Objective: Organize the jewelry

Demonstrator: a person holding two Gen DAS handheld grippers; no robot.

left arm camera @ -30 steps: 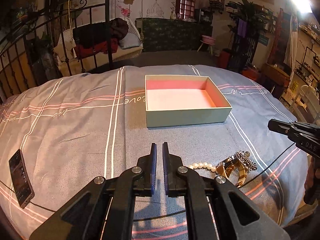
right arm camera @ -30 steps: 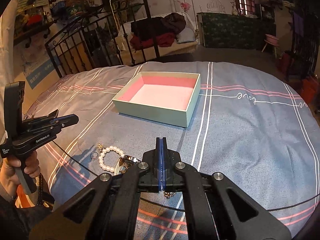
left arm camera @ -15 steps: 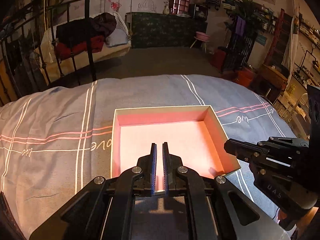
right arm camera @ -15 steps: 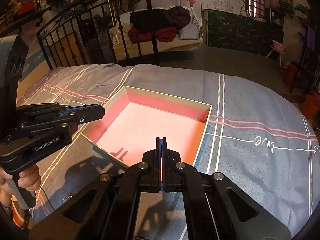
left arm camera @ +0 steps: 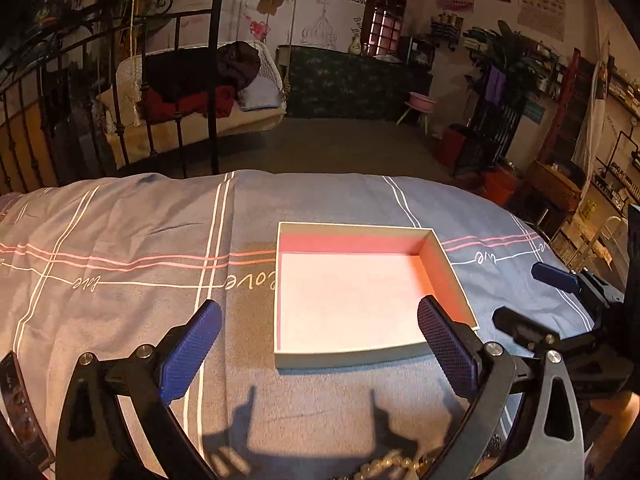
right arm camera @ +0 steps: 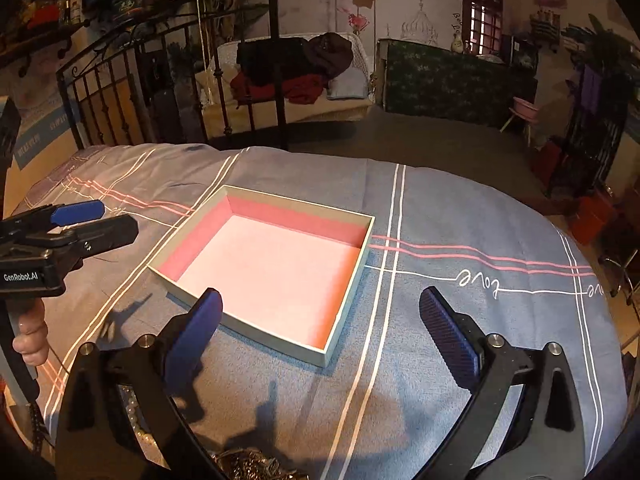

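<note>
1. Both grippers went from fingers pressed together 0.5 s ago to spread wide now; both cameras also sit further back from the box than then.
2. Left gripper: blue pads far apart, nothing between them. They frame the near-left part of the open box at centre frame.
3. Right gripper: fingers likewise wide apart and empty, straddling the near corner of the box. Its tips also show at right edge of the left view.
4. Box: pale green outside, pink lining, nothing inside, resting on the grey-blue striped bedspread.
5. Jewelry: pearl strand at bottom edge of the left view, between the gripper arms, outside the box. Right view shows pearls lower left and a silvery metal piece at bottom centre, partly hidden by the gripper.
6. Phone lies at lower left edge of the left view, on the bedspread.
</note>
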